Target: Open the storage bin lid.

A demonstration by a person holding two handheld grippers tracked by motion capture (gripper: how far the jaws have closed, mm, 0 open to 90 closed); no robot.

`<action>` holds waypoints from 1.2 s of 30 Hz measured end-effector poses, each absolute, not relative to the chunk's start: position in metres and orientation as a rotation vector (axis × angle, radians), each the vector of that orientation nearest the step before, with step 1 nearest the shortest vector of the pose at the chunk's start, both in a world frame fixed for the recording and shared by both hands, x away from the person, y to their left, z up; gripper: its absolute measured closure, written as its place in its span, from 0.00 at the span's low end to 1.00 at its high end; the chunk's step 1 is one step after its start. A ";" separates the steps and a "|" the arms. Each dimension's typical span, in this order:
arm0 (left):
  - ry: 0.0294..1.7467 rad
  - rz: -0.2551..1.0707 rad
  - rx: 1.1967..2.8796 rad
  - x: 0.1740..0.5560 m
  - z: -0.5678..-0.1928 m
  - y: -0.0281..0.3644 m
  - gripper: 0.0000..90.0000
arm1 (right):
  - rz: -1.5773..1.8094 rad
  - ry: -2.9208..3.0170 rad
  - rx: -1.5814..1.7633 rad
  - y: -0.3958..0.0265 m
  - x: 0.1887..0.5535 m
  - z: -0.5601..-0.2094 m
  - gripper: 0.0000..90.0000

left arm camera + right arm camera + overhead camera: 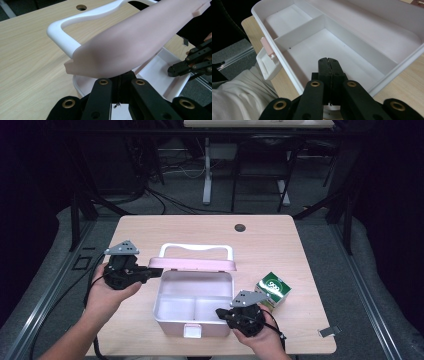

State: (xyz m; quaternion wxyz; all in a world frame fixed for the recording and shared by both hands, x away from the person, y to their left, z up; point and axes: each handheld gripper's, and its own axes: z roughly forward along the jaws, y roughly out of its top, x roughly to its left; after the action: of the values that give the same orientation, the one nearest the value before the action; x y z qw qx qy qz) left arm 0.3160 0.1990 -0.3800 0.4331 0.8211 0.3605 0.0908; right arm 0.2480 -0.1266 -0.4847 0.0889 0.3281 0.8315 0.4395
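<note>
At the near edge of the tabletop (280,245), the right tongs (222,312) are seen in a hand (260,335) beside the near right corner of the open pink box (172,320). Their jaws are pressed fully together with nothing between them, and in the right gripper view the closed tips (329,63) are found just above the larger of the box's two empty white compartments, with the dividing wall (299,27) beyond them. A small latch (192,331) is seen on the near wall of the box. A green carton (272,289) is set just to the right of the box, and a small grey clip (328,331) lies near the right front corner of the tabletop. Farther in, at the left, the left tongs (157,272) are held level in the other hand (107,295), with closed tips reaching the left end of the raised lid (192,264). Whether the lid is pinched or merely touched cannot be told, since in the left gripper view the tips are hidden beneath the lid's pink underside (130,47). A white handle (195,248) is carried on the lid's far side. A round hole (240,227) is cut near the far edge.
</note>
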 end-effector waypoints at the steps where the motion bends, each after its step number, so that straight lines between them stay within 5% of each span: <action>1: 0.903 0.234 2.042 0.317 -0.379 0.198 1.00 | 1.299 2.466 0.974 -0.126 0.248 -0.485 1.00; 36: 1.041 0.368 1.987 0.367 -0.365 0.193 1.00 | 1.339 2.426 0.998 -0.127 0.245 -0.488 1.00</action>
State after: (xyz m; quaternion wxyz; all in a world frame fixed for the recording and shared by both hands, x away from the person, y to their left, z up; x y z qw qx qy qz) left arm 0.3670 0.1926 -0.3652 0.4204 0.7931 0.4155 0.1470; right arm 0.2450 -0.1273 -0.4876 0.0984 0.3372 0.8197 0.4524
